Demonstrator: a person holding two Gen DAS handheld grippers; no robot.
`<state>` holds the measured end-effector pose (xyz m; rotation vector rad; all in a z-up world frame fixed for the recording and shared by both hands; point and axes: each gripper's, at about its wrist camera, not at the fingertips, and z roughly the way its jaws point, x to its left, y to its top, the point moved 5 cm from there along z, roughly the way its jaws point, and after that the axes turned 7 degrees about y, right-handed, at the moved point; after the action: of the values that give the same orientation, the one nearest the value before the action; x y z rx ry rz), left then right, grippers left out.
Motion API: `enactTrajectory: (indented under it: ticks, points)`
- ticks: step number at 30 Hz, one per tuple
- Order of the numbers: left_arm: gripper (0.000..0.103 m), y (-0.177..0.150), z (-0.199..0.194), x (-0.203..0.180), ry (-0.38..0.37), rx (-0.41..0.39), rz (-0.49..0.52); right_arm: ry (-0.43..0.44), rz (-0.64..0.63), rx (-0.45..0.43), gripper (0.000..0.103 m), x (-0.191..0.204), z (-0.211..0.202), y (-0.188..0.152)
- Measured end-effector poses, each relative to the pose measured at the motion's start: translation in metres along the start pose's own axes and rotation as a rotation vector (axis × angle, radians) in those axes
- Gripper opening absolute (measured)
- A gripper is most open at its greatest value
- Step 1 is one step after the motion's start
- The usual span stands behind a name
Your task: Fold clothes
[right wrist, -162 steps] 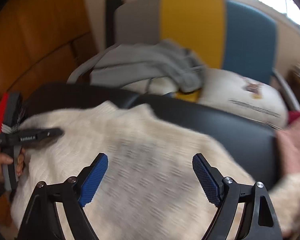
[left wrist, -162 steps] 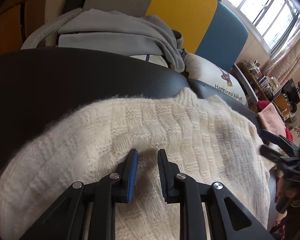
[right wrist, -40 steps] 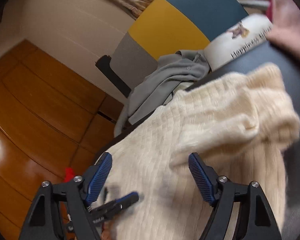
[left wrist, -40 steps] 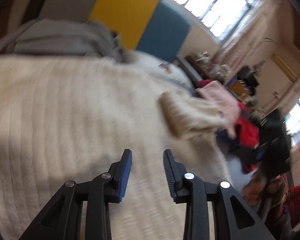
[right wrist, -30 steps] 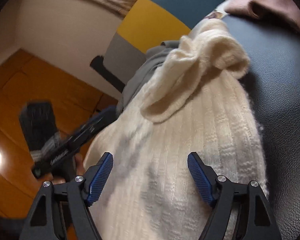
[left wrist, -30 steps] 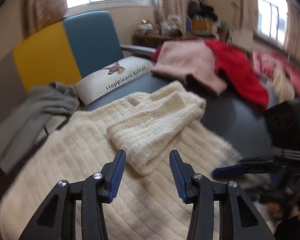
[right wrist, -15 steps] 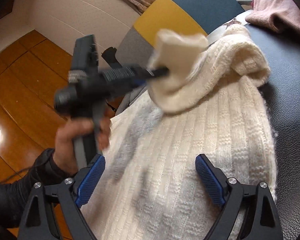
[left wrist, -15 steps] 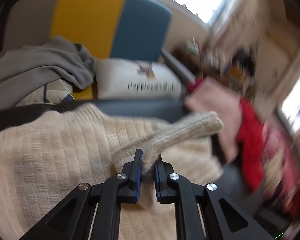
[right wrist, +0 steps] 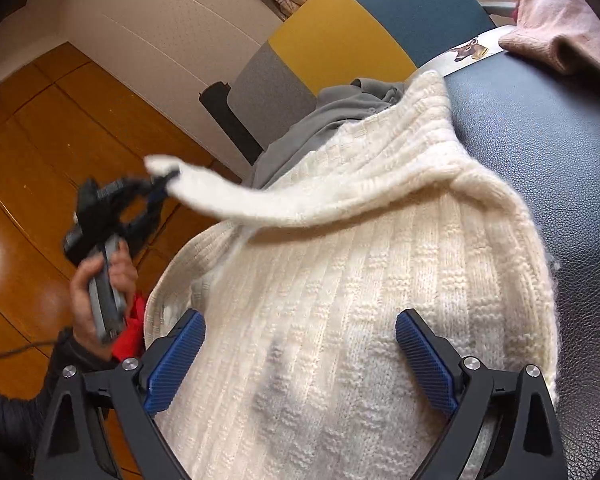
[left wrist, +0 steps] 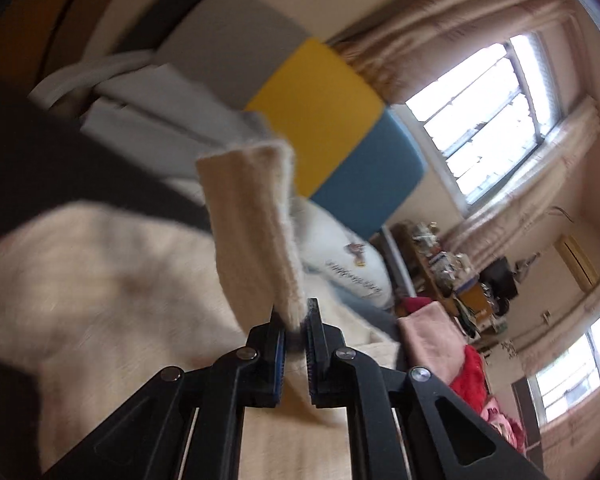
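The left gripper (left wrist: 296, 334) has just snapped its fingers together on the sleeve (right wrist: 260, 204) of the fluffy cream knitted sweater (right wrist: 340, 300) and is lifting it up and across the body. That looks like the start of folding the sleeve in. The right gripper (right wrist: 300, 354) has been opening; its fingers are spread wide over the sweater, holding nothing. The sweater lies on a dark leather surface (right wrist: 540, 160). A grey, yellow and blue chair (right wrist: 360, 32) and wooden doors (right wrist: 60, 120) stand behind.
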<state>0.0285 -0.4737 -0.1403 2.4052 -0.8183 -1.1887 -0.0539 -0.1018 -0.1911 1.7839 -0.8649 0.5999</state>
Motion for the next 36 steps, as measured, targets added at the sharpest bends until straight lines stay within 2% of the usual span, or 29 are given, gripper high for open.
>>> enactTrajectory:
  ticks: [4, 7, 9, 14, 17, 20, 22, 23, 24, 26, 27, 31, 34, 36]
  points:
    - [0.009, -0.029, 0.019, 0.052, 0.02, 0.095, -0.101, -0.01, -0.01, 0.011, 0.1, 0.0, 0.006, 0.001]
    - [0.021, -0.045, 0.026, 0.081, -0.011, 0.154, -0.224, -0.012, -0.015, 0.015, 0.101, 0.001, 0.003, 0.002]
    - [0.023, -0.048, 0.021, 0.091, -0.058, 0.146, -0.288, -0.013, -0.016, 0.016, 0.101, 0.003, -0.007, 0.003]
    - [0.036, -0.034, 0.01, 0.105, -0.104, 0.096, -0.342, -0.026, -0.024, 0.028, 0.102, 0.005, -0.006, 0.004]
    - [0.043, -0.025, 0.019, 0.107, -0.104, 0.125, -0.345, -0.036, -0.023, 0.041, 0.103, 0.007, -0.007, 0.004]
    - [0.043, -0.017, 0.035, 0.099, -0.068, 0.183, -0.284, -0.063, -0.007, 0.063, 0.103, 0.009, -0.008, 0.01]
    - [0.04, -0.01, 0.036, 0.089, -0.054, 0.168, -0.215, -0.094, -0.023, 0.071, 0.102, 0.011, -0.01, 0.021]
    - [0.031, -0.006, 0.036, 0.082, -0.052, 0.149, -0.175, -0.119, -0.065, 0.061, 0.102, 0.014, -0.011, 0.032]
    - [0.028, -0.002, 0.034, 0.074, -0.049, 0.126, -0.129, -0.148, -0.107, 0.055, 0.102, 0.015, -0.011, 0.044]
    - [0.013, 0.007, 0.028, 0.055, -0.037, 0.071, -0.017, -0.219, -0.188, 0.051, 0.102, 0.013, -0.007, 0.072]
    - [0.011, 0.011, 0.025, 0.047, -0.033, 0.05, 0.028, -0.256, -0.227, 0.058, 0.1, 0.012, -0.002, 0.086]
    - [0.01, 0.021, 0.014, 0.024, -0.019, 0.007, 0.147, -0.436, -0.369, 0.15, 0.094, -0.004, 0.037, 0.127]
    - [0.009, 0.013, 0.006, 0.017, 0.024, -0.006, 0.249, -0.538, -0.474, 0.224, 0.094, -0.014, 0.075, 0.148]
    - [0.009, 0.003, 0.005, 0.021, 0.036, 0.018, 0.286, -0.592, -0.539, 0.296, 0.093, -0.022, 0.098, 0.151]
